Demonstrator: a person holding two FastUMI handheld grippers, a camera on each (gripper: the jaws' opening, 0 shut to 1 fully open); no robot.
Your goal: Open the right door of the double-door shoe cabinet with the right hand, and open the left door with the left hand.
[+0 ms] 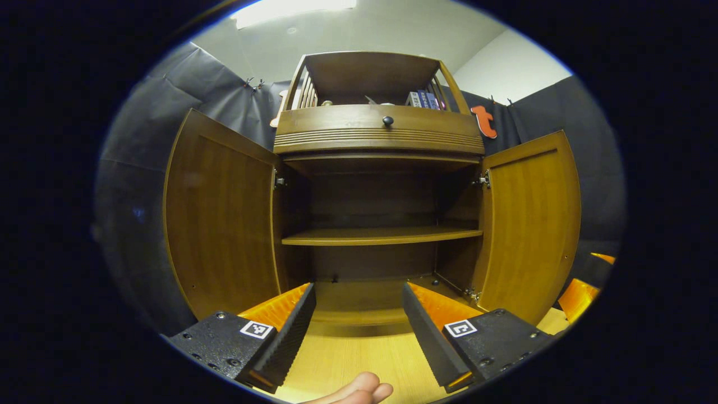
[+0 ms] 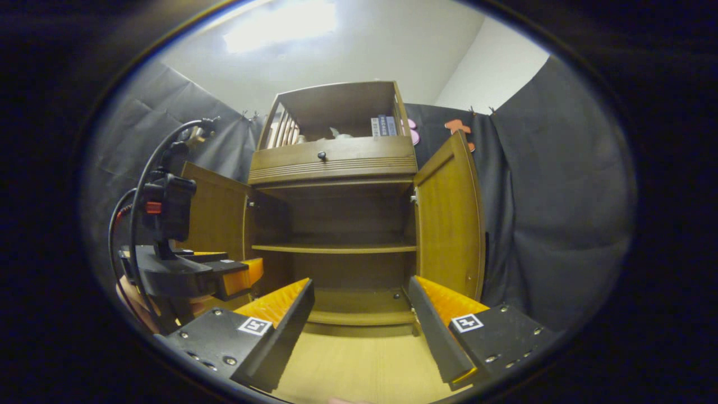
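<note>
Shoe cabinet [image 1: 381, 140] stands ahead, left door [image 1: 221, 216] and right door [image 1: 530, 221] swung wide; left gripper [image 1: 359, 331] and right gripper [image 2: 362, 325] spread, holding nothing; book spines [image 1: 423, 100] up top unreadable.

The shoe cabinet [image 1: 381, 134] is warm mid-brown wood with a fine straight grain on the left door [image 1: 221, 216] and right door [image 1: 530, 221]; its inside looks darker brown. The drawer knob [image 1: 387, 120] is black, above a band of grooved lines. The floor [image 1: 359, 359] is pale yellow wood. The books [image 1: 423, 100] are blue and grey
</note>
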